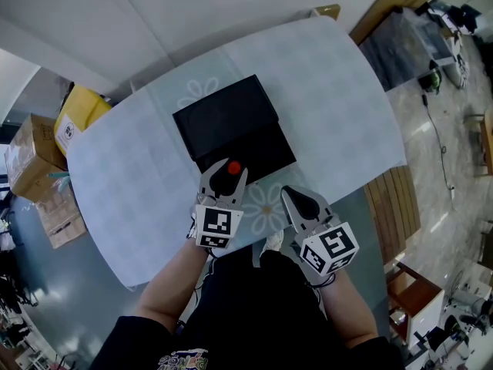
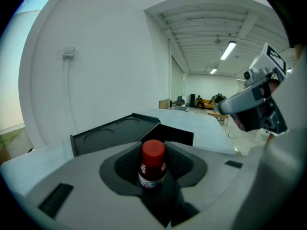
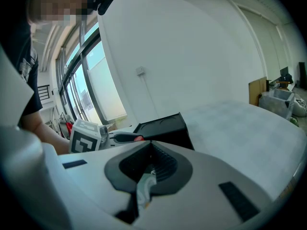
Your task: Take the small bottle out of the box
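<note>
Between my left hand-held gripper's (image 1: 225, 173) pads stands the red-capped small bottle (image 2: 153, 166), upright and gripped, as its own view shows. From overhead only the cap shows, over the near half of the open black box (image 1: 231, 120) on the bench (image 1: 331, 83). My right hand-held gripper (image 1: 286, 192), jaws together, is alongside.

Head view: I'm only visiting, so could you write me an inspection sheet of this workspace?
Surface: pale table with a flower pattern.
Job's things: black box open on the table; small red-capped bottle at its near edge.
Clutter: cardboard boxes beyond the table's left end.
Tools: left tool closed on the bottle; right tool shut, empty.
Cables: one cable on the floor at right.
Surroundings: white wall behind the table.
</note>
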Demonstrator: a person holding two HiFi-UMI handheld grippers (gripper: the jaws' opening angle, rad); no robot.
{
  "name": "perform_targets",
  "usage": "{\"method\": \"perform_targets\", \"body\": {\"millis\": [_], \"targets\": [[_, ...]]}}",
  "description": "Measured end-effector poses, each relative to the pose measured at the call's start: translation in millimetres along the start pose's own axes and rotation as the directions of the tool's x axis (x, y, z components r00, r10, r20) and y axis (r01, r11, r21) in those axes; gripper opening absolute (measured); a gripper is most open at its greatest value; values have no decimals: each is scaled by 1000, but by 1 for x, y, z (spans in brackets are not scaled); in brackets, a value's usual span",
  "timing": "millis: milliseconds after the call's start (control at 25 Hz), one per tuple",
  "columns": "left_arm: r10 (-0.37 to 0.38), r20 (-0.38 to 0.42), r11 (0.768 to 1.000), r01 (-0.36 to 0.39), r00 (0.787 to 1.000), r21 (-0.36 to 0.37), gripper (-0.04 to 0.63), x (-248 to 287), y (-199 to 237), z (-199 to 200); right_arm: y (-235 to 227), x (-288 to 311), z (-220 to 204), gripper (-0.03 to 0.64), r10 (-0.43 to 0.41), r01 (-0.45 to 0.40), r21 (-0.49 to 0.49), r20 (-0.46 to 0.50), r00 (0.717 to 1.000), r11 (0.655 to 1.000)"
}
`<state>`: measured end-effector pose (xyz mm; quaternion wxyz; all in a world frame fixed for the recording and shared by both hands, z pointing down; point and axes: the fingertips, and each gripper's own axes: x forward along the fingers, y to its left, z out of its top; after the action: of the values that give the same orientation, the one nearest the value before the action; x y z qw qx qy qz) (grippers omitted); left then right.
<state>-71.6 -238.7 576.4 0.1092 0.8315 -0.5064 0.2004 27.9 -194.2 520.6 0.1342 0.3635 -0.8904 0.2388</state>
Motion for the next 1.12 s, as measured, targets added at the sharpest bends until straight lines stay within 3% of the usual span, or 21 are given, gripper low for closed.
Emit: {"method": "perform_targets", "body": {"millis": [560,1120], "targets": [[26,40,1000,-25,999,-12,161,-21,-5,25,2,-24,14,23,1,1,-34,47,999,999],[66,100,997,-61,993,-49,161,-73,-34,63,14,-61,36,23,66,-53,-105,130,989,993]]}}
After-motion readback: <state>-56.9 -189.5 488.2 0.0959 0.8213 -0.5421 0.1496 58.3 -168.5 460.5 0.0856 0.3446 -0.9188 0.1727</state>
